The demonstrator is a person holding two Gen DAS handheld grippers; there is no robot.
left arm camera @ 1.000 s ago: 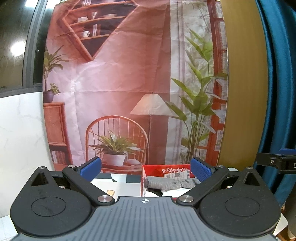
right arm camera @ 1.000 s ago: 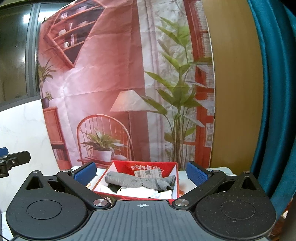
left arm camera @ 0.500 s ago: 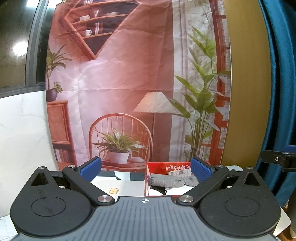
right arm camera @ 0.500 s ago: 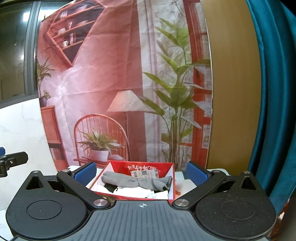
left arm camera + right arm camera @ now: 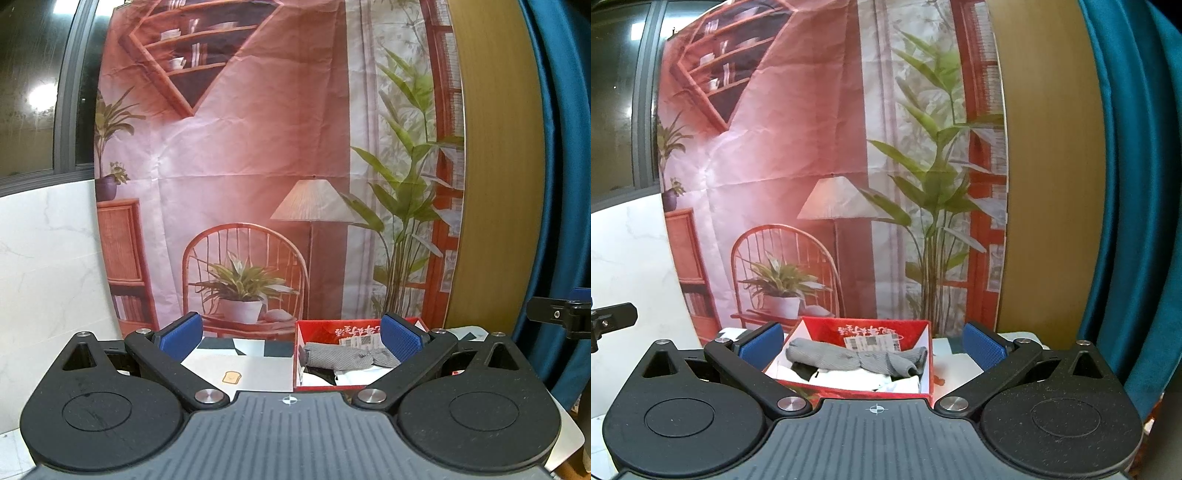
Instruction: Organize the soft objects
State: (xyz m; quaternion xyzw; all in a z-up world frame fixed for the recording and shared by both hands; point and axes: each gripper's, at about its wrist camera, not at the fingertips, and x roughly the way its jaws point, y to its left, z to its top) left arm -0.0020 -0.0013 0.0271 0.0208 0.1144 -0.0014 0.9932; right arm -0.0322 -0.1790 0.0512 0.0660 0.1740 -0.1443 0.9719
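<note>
- Ahead of both grippers, on the counter (image 5: 255,373): a red box (image 5: 925,373), open at the top, with printed labels on its inner back wall.
- Grey sock (image 5: 857,360) lies lengthwise across the top of the box's contents, one end toward the box's left wall, the other bunched near the right wall. It looks rolled or twisted at the middle.
- Under the sock: white fabric (image 5: 864,380) and some dark fabric, only partly seen.
- Left gripper (image 5: 290,339): jaws wide apart, nothing between the blue pads (image 5: 181,334). From its own view the box sits to the right of centre; the right pad overlaps the box's far right corner in the picture, contact cannot be told.
- Right gripper (image 5: 875,341): jaws wide apart and empty. The box lies almost centred between its two pads, neither pad touching sock or box as far as can be seen.
- Each gripper shows at the edge of the other's view, so the two are side by side, well apart.
- Counter surface near the left gripper: white with black geometric patches and a small toast-shaped sticker (image 5: 232,376).
- Behind the counter: printed backdrop (image 5: 258,166) showing chair, lamp, plants, shelves. White marble-look wall (image 5: 48,266) at left, wood panel (image 5: 1045,166) and teal curtain (image 5: 1137,184) at right.
</note>
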